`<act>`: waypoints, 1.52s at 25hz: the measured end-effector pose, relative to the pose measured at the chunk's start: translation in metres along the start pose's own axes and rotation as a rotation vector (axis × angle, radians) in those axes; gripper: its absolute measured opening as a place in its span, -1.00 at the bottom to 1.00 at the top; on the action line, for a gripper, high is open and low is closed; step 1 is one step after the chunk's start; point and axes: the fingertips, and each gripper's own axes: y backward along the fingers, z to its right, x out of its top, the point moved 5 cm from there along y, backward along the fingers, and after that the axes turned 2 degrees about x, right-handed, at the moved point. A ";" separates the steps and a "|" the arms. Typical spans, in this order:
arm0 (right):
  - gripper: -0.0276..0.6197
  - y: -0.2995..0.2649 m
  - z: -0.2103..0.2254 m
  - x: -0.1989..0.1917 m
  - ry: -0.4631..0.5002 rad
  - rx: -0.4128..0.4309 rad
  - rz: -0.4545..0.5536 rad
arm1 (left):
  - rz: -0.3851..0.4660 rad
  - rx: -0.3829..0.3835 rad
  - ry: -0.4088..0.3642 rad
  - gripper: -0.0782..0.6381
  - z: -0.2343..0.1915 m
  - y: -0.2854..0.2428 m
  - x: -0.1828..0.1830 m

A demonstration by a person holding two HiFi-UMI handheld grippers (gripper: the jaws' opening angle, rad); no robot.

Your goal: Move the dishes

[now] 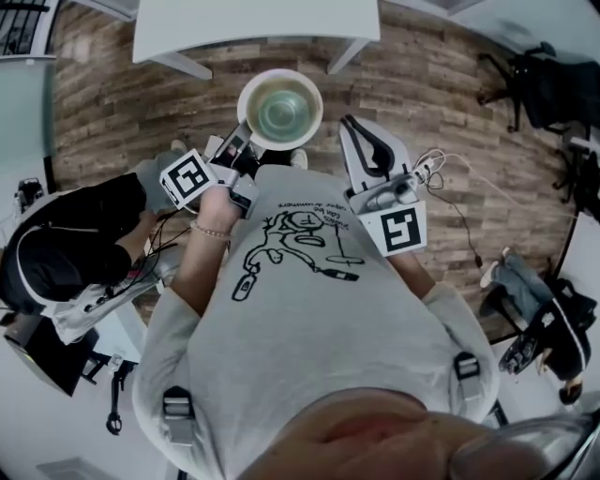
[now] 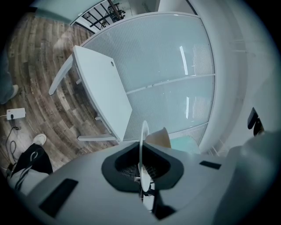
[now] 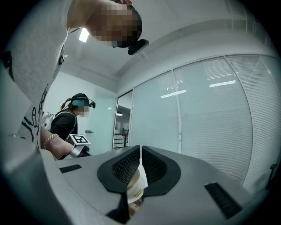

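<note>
Your left gripper (image 1: 242,141) clamps the near rim of the round white dish with the pale green inside (image 1: 279,109). You hold the dish in the air in front of your chest, over the brown plank floor (image 1: 441,84) and near the white rectangular table (image 1: 253,28).

The head view shows the dish face-on, as a full circle. The left gripper view shows only its thin white rim, edge-on and upright between the two dark pads (image 2: 118,165), which close on it from both sides. A beige patch shows just behind the rim; you cannot tell what it is.

Your right gripper (image 1: 352,125) points forward beside the dish and apart from it. The right gripper view shows its jaws drawn together to a thin slit, gripping nothing.

Both gripper views show a frosted glass wall (image 3: 210,114). A second person in black (image 1: 66,248) appears at your left in the head view and in the right gripper view.
</note>
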 end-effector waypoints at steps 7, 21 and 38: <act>-0.80 -0.018 0.014 -0.005 -0.009 0.001 0.002 | -0.009 0.011 0.003 -0.75 -0.003 -0.016 0.013; -0.80 -0.049 0.029 -0.001 0.009 -0.017 0.000 | -0.047 -0.002 0.002 -0.75 -0.001 -0.041 0.037; -0.79 -0.171 0.065 -0.009 0.007 -0.057 -0.031 | -0.101 -0.006 0.018 -0.75 -0.007 -0.098 0.149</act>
